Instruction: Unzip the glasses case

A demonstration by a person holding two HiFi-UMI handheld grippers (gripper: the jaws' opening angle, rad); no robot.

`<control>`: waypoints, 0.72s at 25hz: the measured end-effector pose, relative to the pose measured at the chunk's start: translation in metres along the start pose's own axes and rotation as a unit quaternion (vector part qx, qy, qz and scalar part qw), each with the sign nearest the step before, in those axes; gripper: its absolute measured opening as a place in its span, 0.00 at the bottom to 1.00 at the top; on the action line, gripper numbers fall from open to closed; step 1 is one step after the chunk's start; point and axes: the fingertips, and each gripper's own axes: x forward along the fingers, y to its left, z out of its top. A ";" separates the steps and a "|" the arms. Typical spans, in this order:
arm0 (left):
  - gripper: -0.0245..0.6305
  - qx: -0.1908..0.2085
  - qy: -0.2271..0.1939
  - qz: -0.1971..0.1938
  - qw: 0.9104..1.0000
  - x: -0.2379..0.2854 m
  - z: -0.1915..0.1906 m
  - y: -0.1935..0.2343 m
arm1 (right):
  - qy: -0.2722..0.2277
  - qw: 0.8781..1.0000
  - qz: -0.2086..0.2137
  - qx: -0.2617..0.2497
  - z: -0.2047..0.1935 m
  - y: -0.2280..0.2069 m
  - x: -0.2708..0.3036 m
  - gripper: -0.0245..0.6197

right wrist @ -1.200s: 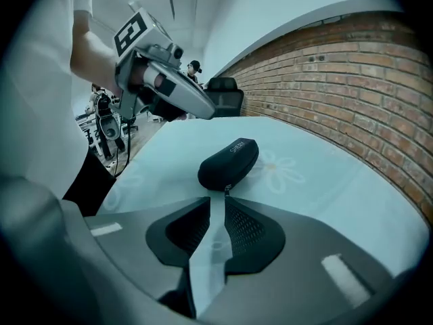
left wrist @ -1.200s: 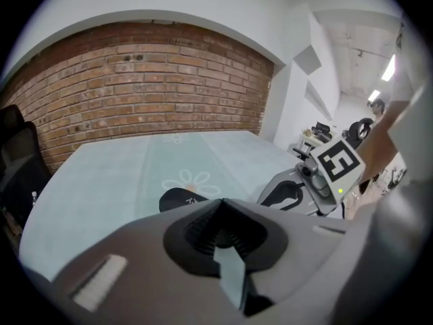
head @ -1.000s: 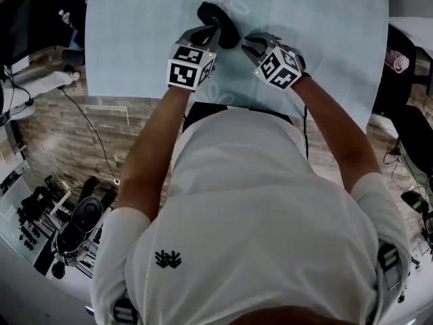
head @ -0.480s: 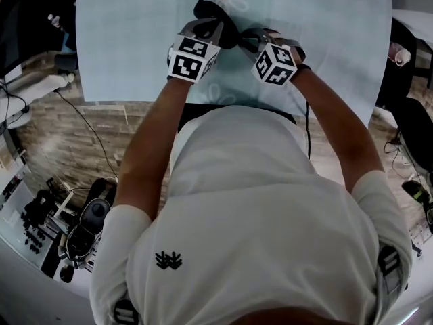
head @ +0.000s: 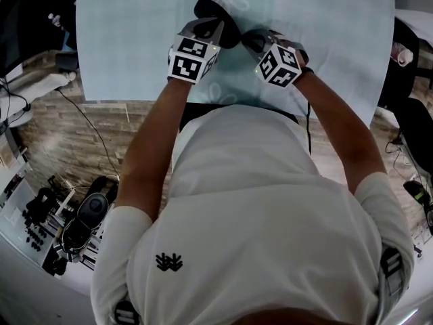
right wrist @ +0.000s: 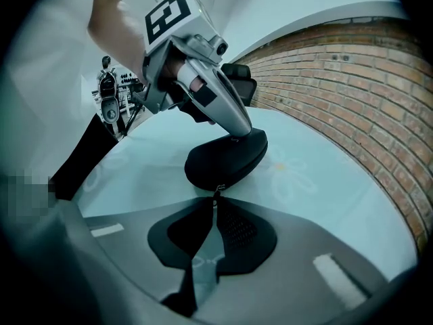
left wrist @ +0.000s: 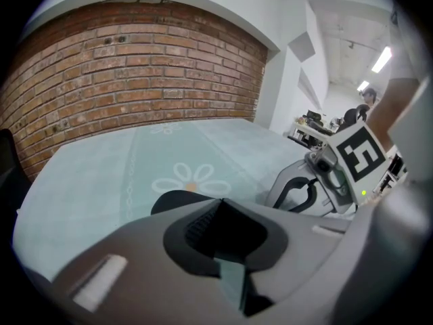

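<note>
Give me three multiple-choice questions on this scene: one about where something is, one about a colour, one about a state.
1. Where does the oval zipped glasses case lie?
A. on the pale teal daisy-print tablecloth
B. on the floor
C. in a drawer

2. What colour is the case?
A. red
B. black
C. white

3. How do the tongs of the right gripper stand?
A. wide apart
B. shut on the case's small zip pull
C. around a cup

Answers:
1 A, the case rests on the cloth.
2 B, its shell is black all over.
3 B, the tongs meet on the pull at the case's near end.
</note>
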 end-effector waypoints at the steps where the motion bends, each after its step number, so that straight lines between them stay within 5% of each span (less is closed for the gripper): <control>1: 0.12 -0.001 0.000 0.000 1.000 0.000 0.001 0.000 | 0.000 1.000 -0.001 0.002 0.001 0.000 0.000 0.07; 18: 0.12 0.013 -0.002 0.001 1.000 0.002 -0.003 0.003 | -0.006 0.999 -0.036 0.030 0.003 -0.006 -0.012 0.06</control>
